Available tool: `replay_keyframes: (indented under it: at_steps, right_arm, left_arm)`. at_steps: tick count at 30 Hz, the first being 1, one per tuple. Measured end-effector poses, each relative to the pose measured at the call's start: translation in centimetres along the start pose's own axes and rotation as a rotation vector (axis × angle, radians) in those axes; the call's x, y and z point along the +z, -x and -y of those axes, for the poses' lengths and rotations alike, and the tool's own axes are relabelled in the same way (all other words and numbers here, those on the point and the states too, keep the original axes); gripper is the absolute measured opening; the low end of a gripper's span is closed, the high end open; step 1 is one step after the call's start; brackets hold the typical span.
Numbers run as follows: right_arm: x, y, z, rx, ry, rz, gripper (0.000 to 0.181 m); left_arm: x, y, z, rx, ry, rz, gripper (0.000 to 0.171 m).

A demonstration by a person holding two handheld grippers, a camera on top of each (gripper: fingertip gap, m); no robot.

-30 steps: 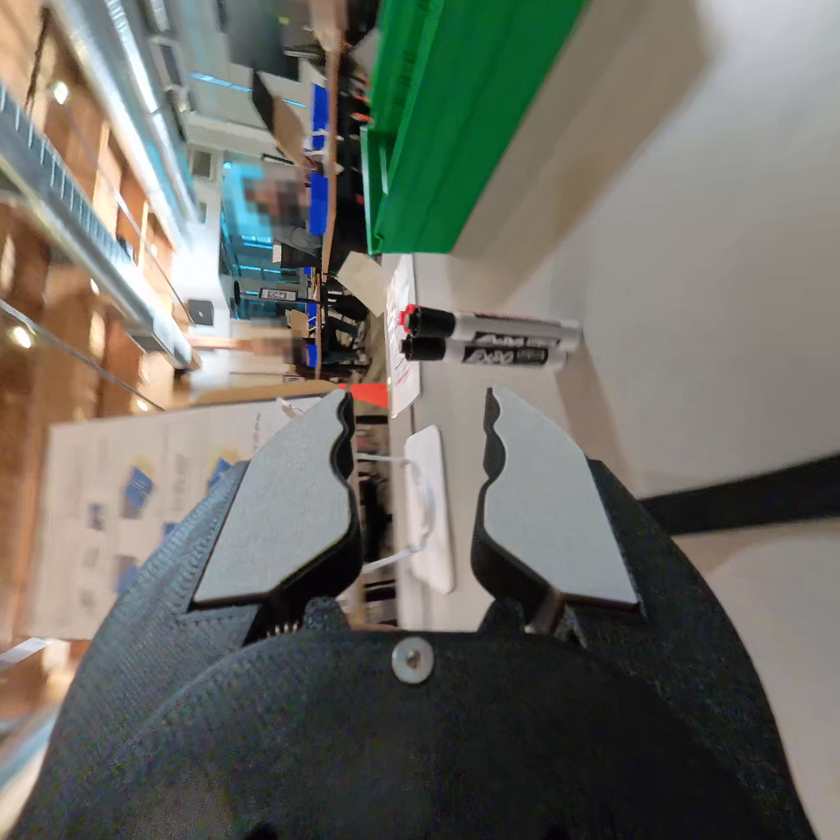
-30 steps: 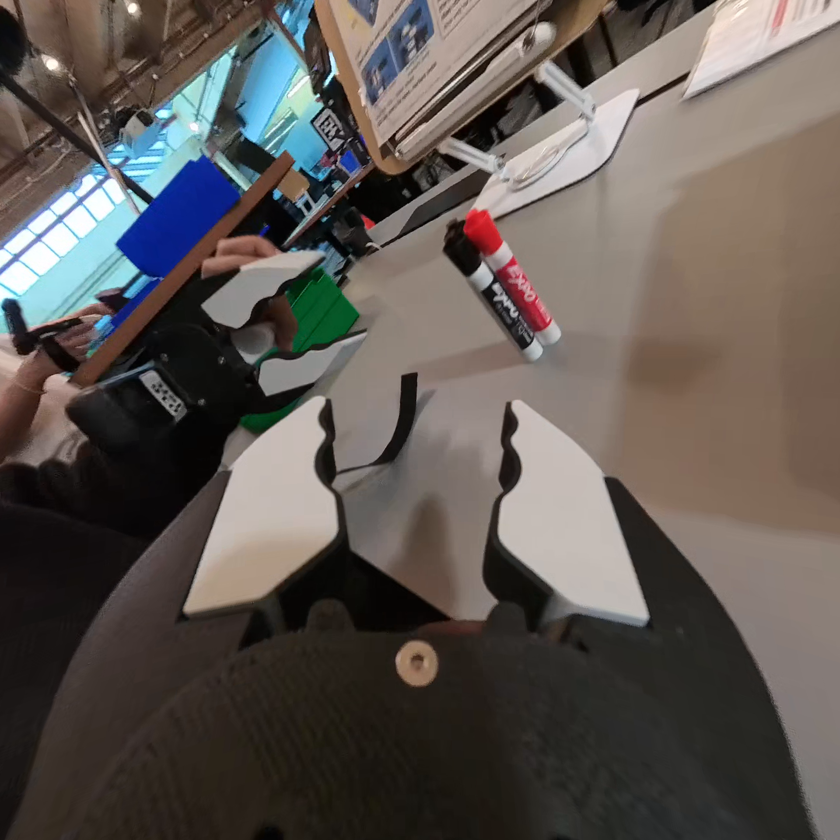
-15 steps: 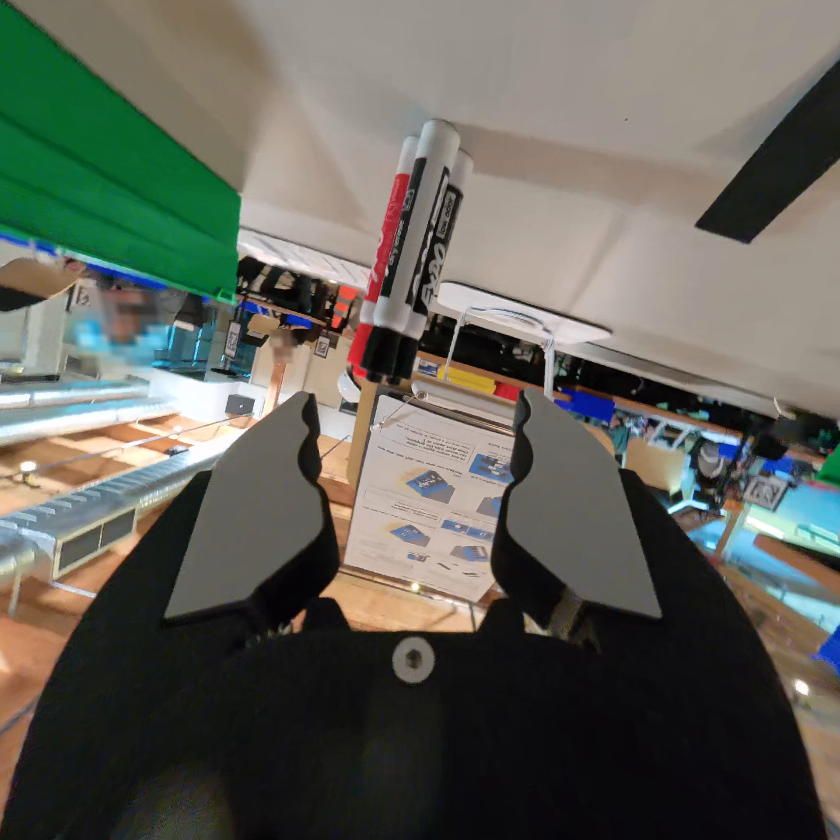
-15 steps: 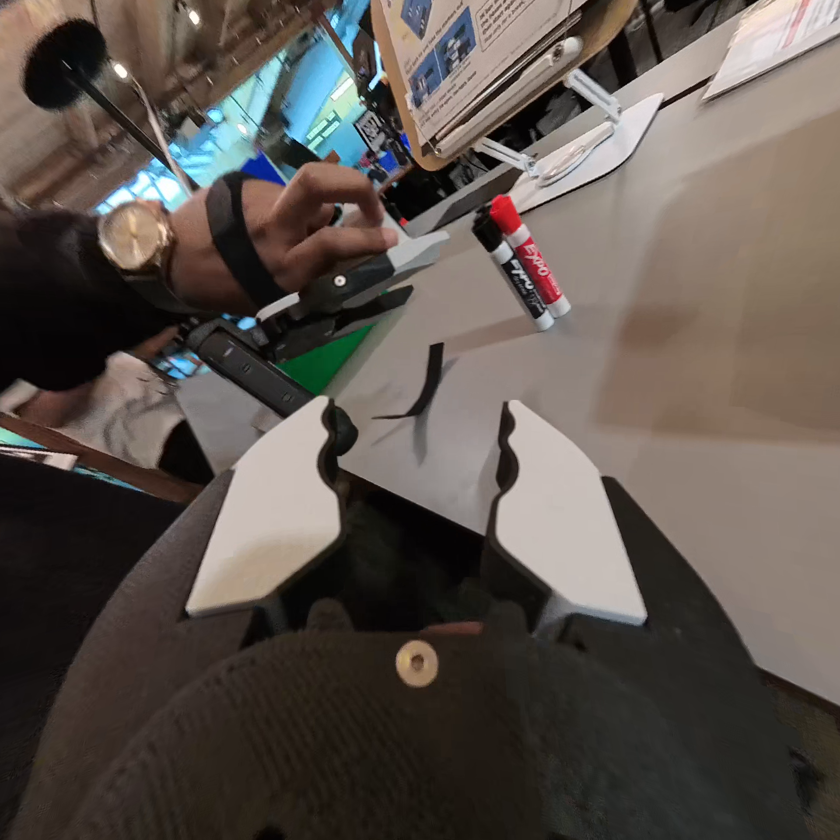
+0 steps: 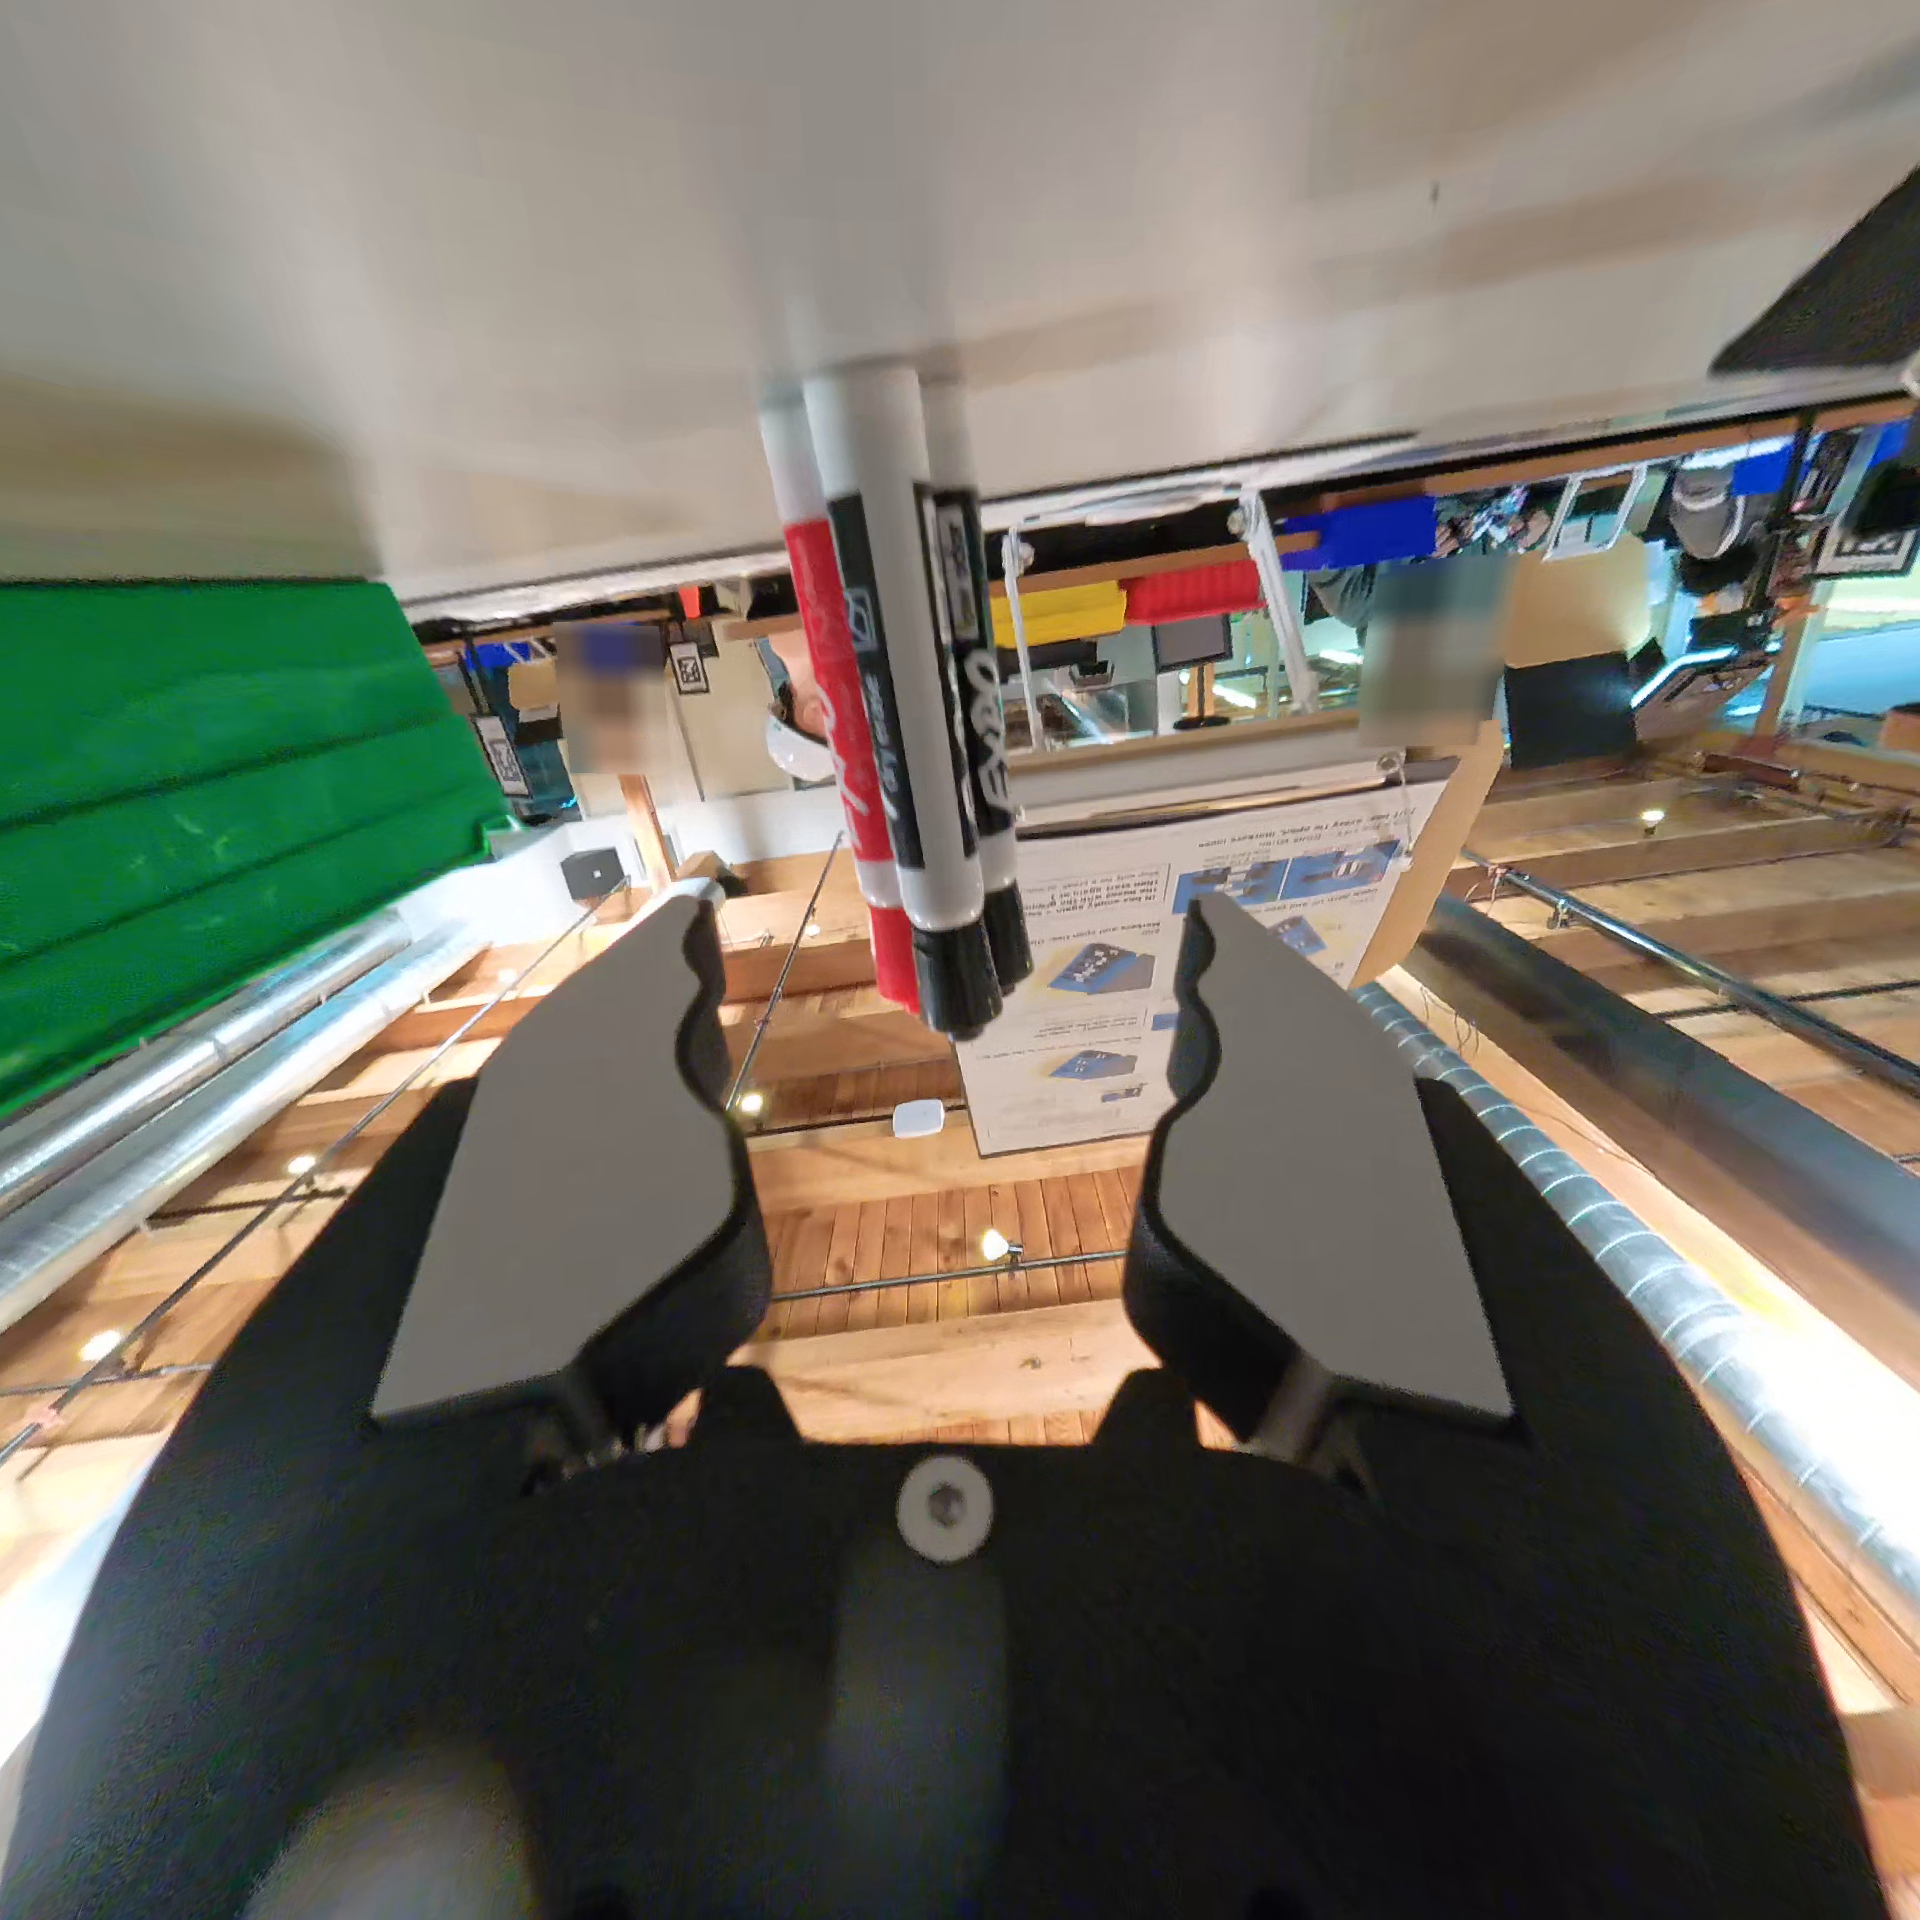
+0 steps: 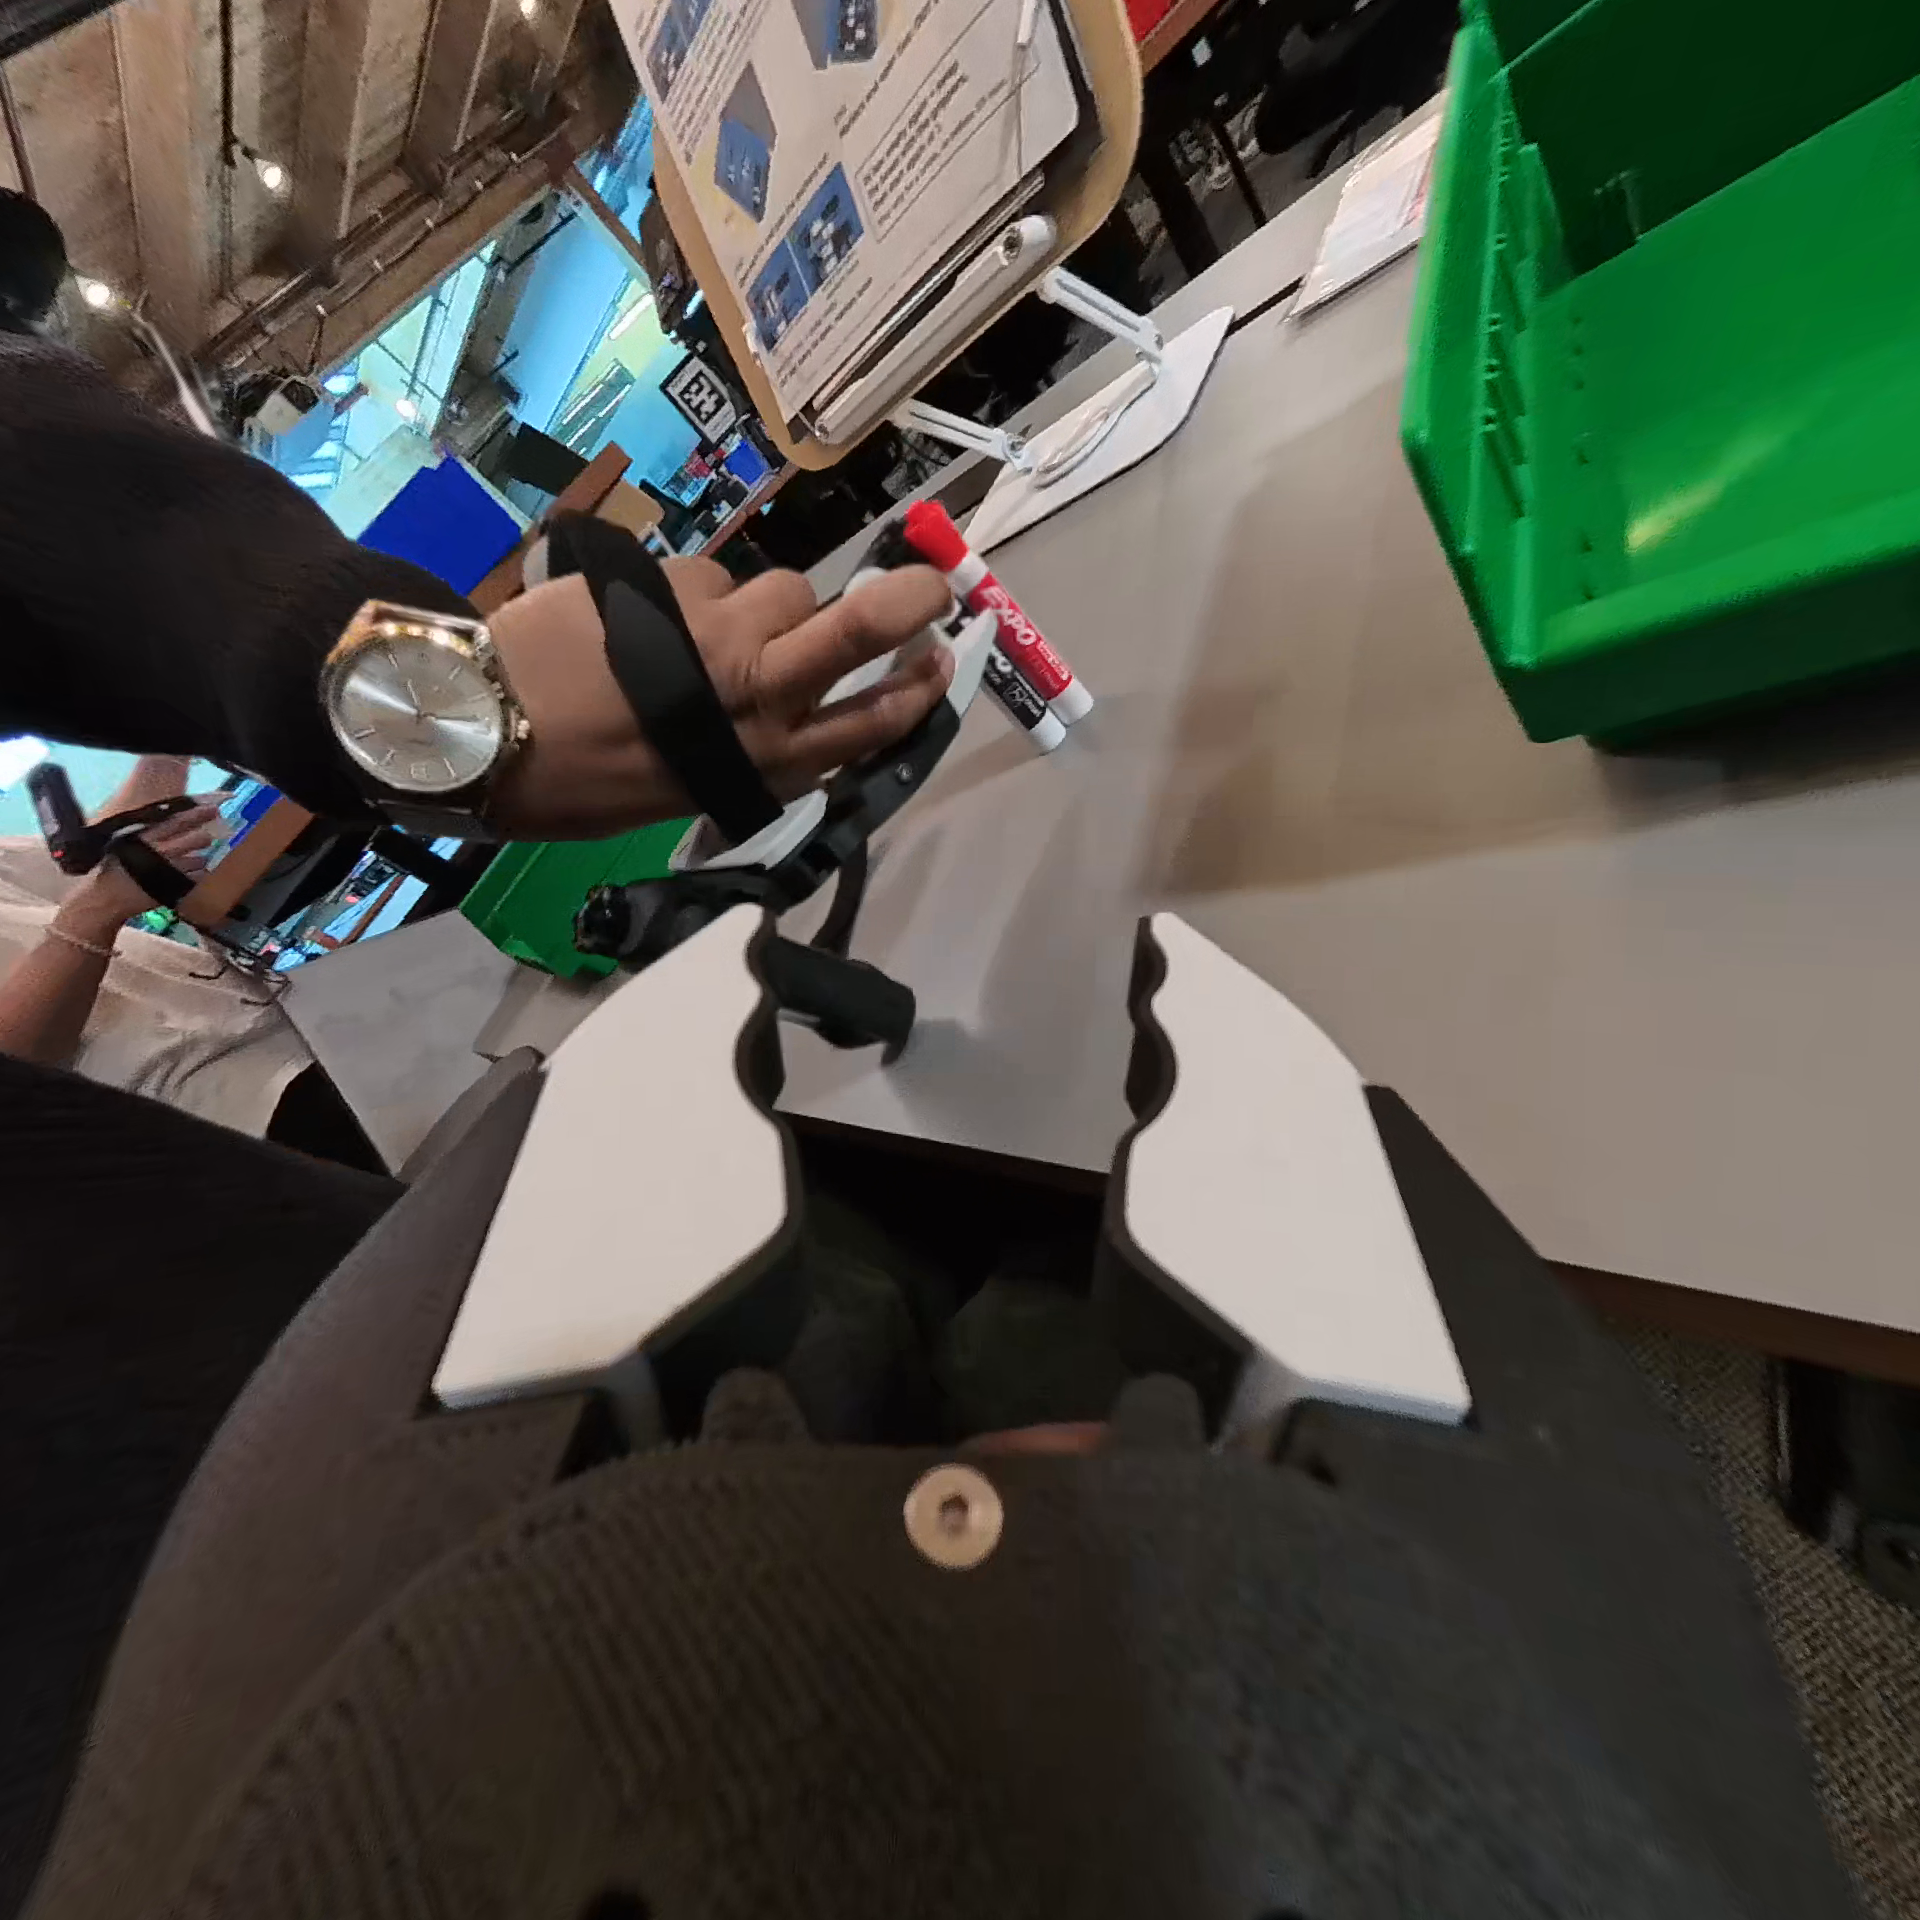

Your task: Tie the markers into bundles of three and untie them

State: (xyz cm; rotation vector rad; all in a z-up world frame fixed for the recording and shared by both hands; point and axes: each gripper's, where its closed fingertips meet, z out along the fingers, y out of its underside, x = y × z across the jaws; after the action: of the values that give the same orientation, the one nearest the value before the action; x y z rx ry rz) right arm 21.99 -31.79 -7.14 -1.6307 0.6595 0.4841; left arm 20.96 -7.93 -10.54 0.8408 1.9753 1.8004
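Observation:
Three markers [image 5: 904,707], one red and two black, lie side by side on the grey table [image 5: 727,208]. The left wrist view is upside down. My left gripper [image 5: 945,925] is open, with the marker caps just in front of and between its fingertips, not gripped. In the right wrist view the markers [image 6: 1023,649] lie mid-table, and a hand [image 6: 727,707] holds the left gripper against them. My right gripper [image 6: 951,956] is open and empty over the table's near edge. A black strap [image 6: 847,1003] lies just beyond its left fingertip.
A green bin [image 6: 1683,364] stands on the table at the right; it also shows in the left wrist view [image 5: 208,790]. A clipboard stand [image 6: 894,208] on a white base [image 6: 1122,416] is behind the markers. Another green bin [image 6: 540,914] sits far left. About 25 cm separates my left fingertips from my right.
The left gripper rolled over until its view is upside down and closed in on the marker caps. The right gripper drew back to the table's near edge and swung right, bringing the green bin into view.

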Motion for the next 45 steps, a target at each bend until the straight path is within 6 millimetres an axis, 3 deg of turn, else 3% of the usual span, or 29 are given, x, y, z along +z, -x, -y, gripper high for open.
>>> replay_keyframes:
  at_steps: [4,6,9,15,18,24,29,34,37,40,43,45]
  right_arm:
    - [-0.1,-1.2,-0.1,0.019,-0.003,-0.016,0.065]
    - [-0.1,-1.6,0.0,0.047,-0.011,-0.008,0.064]
    - [0.0,-2.2,0.3,0.101,-0.026,0.009,0.063]
    - [0.0,-3.0,0.7,0.164,-0.061,0.006,0.060]
    - [0.0,-3.0,0.7,0.162,-0.061,0.002,0.060]
    - [0.1,-3.2,0.6,0.170,-0.055,0.006,0.059]
    - [-0.1,-3.4,0.7,0.201,-0.068,0.023,0.060]
    - [-0.1,-3.6,0.8,0.221,-0.072,0.032,0.059]
    - [-0.1,-3.5,0.8,0.221,-0.069,0.036,0.059]
    - [-0.1,-3.4,0.8,0.216,-0.066,0.038,0.059]
    - [-0.1,-3.2,0.7,0.202,-0.059,0.037,0.059]
    - [0.0,-3.1,0.5,0.185,-0.051,0.031,0.059]
  left_arm:
    - [0.2,0.7,0.4,0.044,-0.010,-0.017,0.080]
    - [0.3,0.2,-0.5,0.033,0.035,-0.094,0.084]
    - [0.5,-1.2,-0.1,0.004,-0.082,-0.274,0.083]
    - [3.9,-0.9,-2.8,0.049,-0.023,-0.302,0.091]
    - [4.6,-1.0,-2.7,0.079,-0.036,-0.314,0.091]
    - [4.8,-1.3,-1.9,0.071,-0.070,-0.339,0.090]
    - [4.1,-1.8,-3.8,-0.055,-0.110,-0.355,0.091]
    - [-0.8,-1.0,-5.6,-0.453,-0.436,-0.508,0.089]
    - [-3.9,-0.9,-6.2,-0.792,-0.649,-0.671,0.091]
    - [-4.0,-1.5,-6.4,-1.173,-0.753,-0.702,0.087]
    - [-3.9,-1.2,-4.9,-1.757,-0.875,-0.721,0.088]
    - [-4.1,-0.2,-4.9,-2.363,-0.960,-0.719,0.082]
